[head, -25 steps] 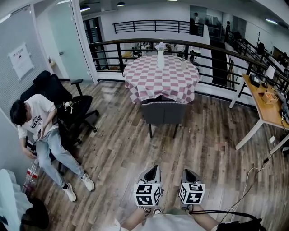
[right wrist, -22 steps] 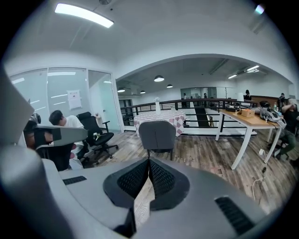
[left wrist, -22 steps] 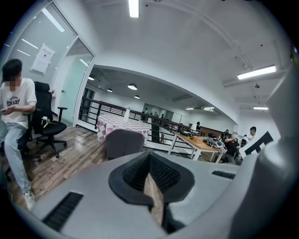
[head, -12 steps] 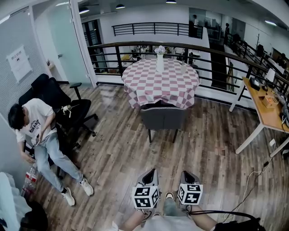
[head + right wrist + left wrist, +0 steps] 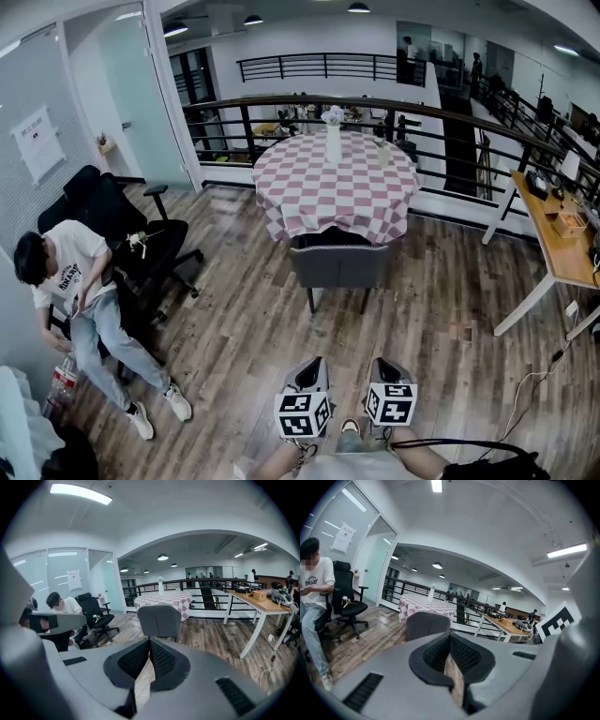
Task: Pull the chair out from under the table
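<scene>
A grey upholstered chair (image 5: 338,264) stands pushed in against a round table (image 5: 336,178) with a pink checked cloth. The chair's back faces me, several steps away across the wood floor. It also shows in the left gripper view, the chair (image 5: 427,624), and in the right gripper view, the chair (image 5: 159,619). My left gripper (image 5: 312,367) and right gripper (image 5: 387,366) hang side by side at the bottom of the head view, both shut and holding nothing, pointing toward the chair and well short of it.
A person (image 5: 70,281) sits on a black office chair (image 5: 131,230) at the left, legs stretched over the floor. A wooden desk (image 5: 561,234) with white legs stands at the right, cables (image 5: 525,389) trailing below. A dark railing (image 5: 450,112) runs behind the table. A white vase (image 5: 333,141) stands on it.
The whole view has advanced: the chair and table sit a little lower and nearer in the head view. Both grippers have come forward with it, still shut.
</scene>
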Demonstrator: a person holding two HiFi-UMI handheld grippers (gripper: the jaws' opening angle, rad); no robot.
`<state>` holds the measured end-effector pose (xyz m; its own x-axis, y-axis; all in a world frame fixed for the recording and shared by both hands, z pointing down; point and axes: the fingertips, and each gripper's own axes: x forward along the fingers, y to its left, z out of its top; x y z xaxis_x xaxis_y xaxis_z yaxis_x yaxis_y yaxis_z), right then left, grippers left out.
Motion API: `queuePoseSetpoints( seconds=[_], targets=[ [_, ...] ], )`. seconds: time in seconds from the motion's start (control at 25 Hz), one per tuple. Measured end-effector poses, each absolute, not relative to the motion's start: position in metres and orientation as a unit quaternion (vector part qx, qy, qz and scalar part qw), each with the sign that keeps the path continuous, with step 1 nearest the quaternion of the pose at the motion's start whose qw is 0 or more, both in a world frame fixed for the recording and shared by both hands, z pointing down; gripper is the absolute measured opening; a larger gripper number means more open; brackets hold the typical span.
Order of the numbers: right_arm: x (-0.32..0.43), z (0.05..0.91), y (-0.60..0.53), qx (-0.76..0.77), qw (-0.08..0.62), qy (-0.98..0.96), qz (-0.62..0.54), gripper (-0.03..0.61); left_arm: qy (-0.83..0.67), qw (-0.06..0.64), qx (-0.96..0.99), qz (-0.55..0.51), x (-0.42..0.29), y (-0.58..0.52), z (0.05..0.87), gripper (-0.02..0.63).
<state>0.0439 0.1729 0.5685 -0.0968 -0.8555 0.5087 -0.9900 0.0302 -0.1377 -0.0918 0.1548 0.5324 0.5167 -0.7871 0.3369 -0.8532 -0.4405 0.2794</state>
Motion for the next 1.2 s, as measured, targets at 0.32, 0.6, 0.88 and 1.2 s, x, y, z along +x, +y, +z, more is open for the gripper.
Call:
queuePoseSetpoints(
  seconds=[0.32,0.6,0.88,1.2],
  targets=[
    [0.073,0.572,0.126,0.646,0.148,-0.71,0.238,0.018,-0.496,0.224,0.835,0.08,-0.064,0.111,0.54,0.005],
    [0.096,0.577,0.09,0.636,0.147,-0.715,0.249,0.018,-0.502,0.229,0.83,0.082,-0.039,0.078,0.542,0.005],
    [0.114,0.581,0.053,0.627,0.148,-0.721,0.253,0.018,-0.509,0.234,0.824,0.082,-0.021,0.043,0.545,0.005],
    [0.132,0.59,0.028,0.62,0.152,-0.723,0.263,0.018,-0.512,0.241,0.82,0.089,-0.003,0.02,0.555,0.005]
  ],
)
